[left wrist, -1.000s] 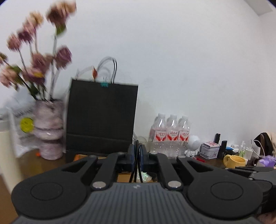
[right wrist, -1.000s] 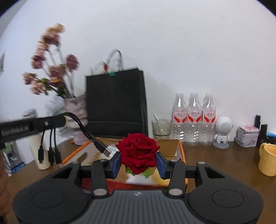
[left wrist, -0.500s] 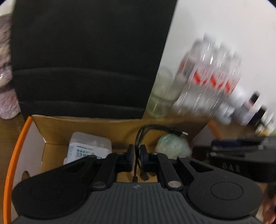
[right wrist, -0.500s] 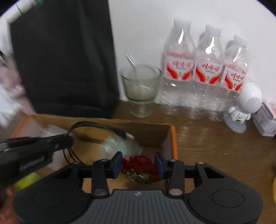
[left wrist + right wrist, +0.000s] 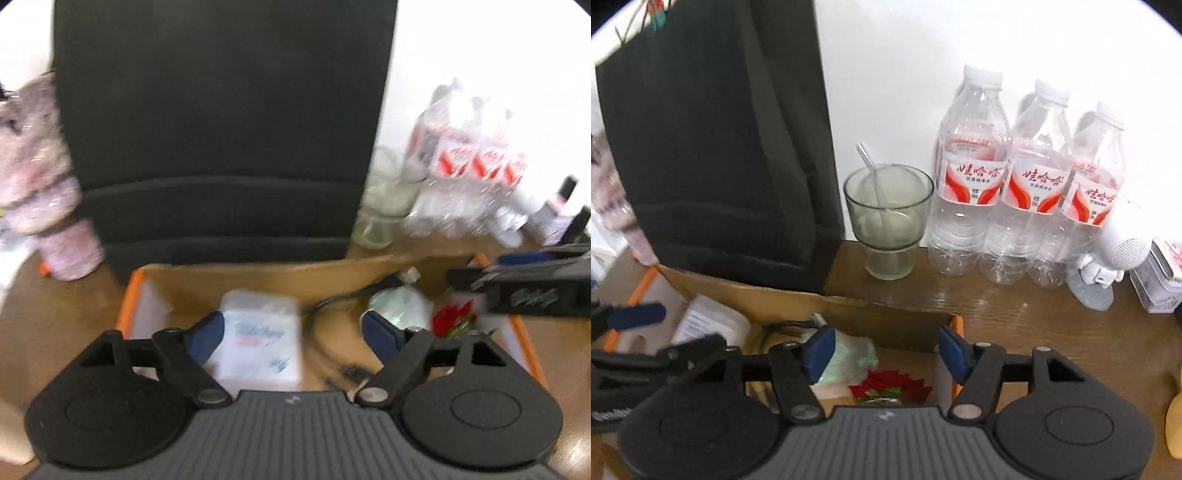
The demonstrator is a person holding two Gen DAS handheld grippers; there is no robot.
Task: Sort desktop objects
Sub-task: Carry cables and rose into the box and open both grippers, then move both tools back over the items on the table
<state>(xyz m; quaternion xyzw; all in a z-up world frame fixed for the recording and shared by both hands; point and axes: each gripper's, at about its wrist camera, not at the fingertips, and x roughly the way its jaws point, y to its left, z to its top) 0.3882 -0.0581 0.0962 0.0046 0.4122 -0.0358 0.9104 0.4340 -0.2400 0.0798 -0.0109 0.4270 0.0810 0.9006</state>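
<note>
An orange-edged cardboard box (image 5: pixel 258 271) sits under both grippers. My left gripper (image 5: pixel 291 325) hangs over it, its jaws opening with nothing held between them. A black cable (image 5: pixel 320 332) lies loose on the box floor beside a white tissue pack (image 5: pixel 258 332) and a pale green bag (image 5: pixel 400 302). My right gripper (image 5: pixel 886 345) is over the box's right end (image 5: pixel 886 319), its jaws opening too. The red rose (image 5: pixel 890 386) lies in the box below the right gripper, free of the pads. From the left wrist view the rose (image 5: pixel 452 321) shows under the right gripper (image 5: pixel 517 291).
A tall black paper bag (image 5: pixel 720 147) stands right behind the box. To its right are a glass with a spoon (image 5: pixel 888 221), three water bottles (image 5: pixel 1027 184), a white robot figure (image 5: pixel 1115 254) and a small tin (image 5: pixel 1160 273). A pink vase (image 5: pixel 44 184) is left of the bag.
Both grippers tipped down and came over the box. The left one let go of the black cable and the right one let go of the rose; both now lie in the box.
</note>
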